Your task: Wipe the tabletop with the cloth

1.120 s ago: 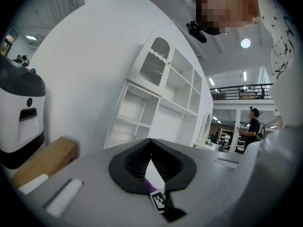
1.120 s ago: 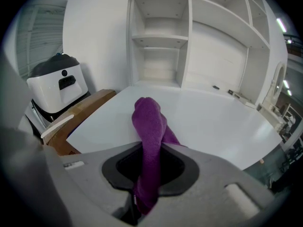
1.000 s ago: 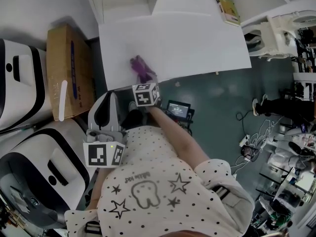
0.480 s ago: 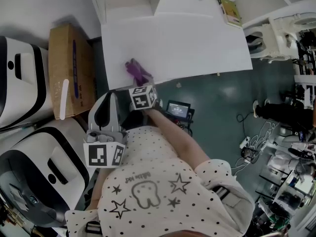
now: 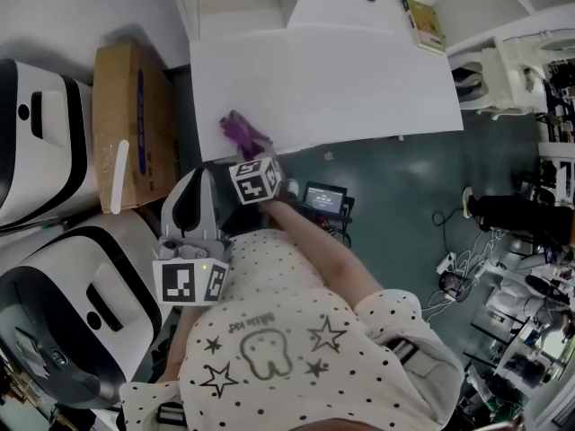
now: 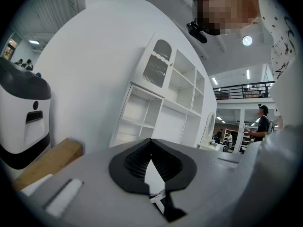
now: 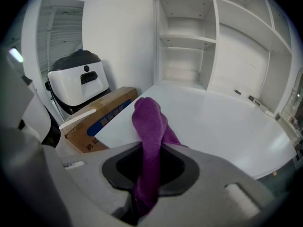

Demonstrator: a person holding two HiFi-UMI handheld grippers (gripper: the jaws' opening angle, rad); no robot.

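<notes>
A purple cloth (image 5: 240,131) lies bunched on the white tabletop (image 5: 359,70), close to its front left corner. My right gripper (image 5: 251,156) is shut on the cloth's near end, its marker cube just off the table's front edge. In the right gripper view the cloth (image 7: 149,126) rises out of the jaws of the right gripper (image 7: 150,150) and droops onto the tabletop (image 7: 222,122). My left gripper (image 5: 195,182) is held low by the person's body, left of the table. In its own view the left gripper (image 6: 151,145) is shut with nothing in it.
A cardboard box (image 5: 130,119) stands on the floor left of the table, with white and black machines (image 5: 40,142) beyond it. White shelves (image 7: 184,37) back the table. A small book (image 5: 422,23) lies at the far right corner. A screen device (image 5: 324,197) sits on the floor.
My right gripper has dragged the cloth leftward along the table's front edge, nearer the left corner. The left gripper has stayed where it was.
</notes>
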